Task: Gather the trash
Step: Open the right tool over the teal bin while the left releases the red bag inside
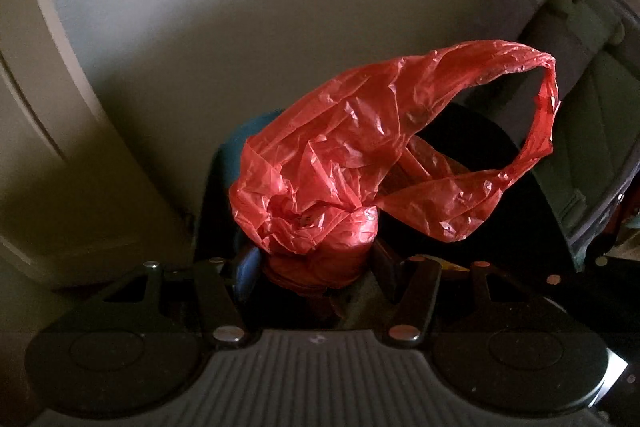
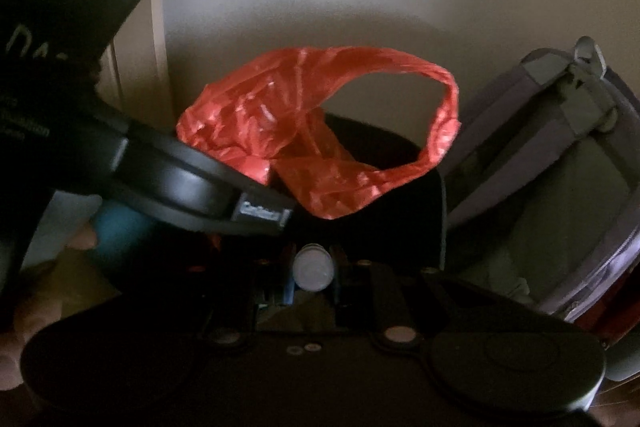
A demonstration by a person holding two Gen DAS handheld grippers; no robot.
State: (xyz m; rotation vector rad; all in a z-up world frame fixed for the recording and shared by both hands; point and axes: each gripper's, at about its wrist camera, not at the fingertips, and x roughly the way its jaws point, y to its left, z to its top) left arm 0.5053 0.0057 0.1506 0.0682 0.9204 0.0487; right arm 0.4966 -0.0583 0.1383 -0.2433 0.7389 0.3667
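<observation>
A grey backpack (image 1: 576, 115) leans at the right against the wall. On the left gripper's body, the small label's writing is too blurred to read. The red plastic bag (image 1: 360, 155) rises from the left gripper (image 1: 316, 263), whose fingers pinch its bunched end. The right gripper (image 2: 312, 267) clamps a small pale cap (image 2: 313, 265) just below the bag.

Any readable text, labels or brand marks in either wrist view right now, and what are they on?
Nothing reads cleanly.
Pale letters on the left gripper body: cut off, too dim.
Small label plate on it: blurred, unreadable.
Red plastic bag, grey backpack: no print visible.
</observation>
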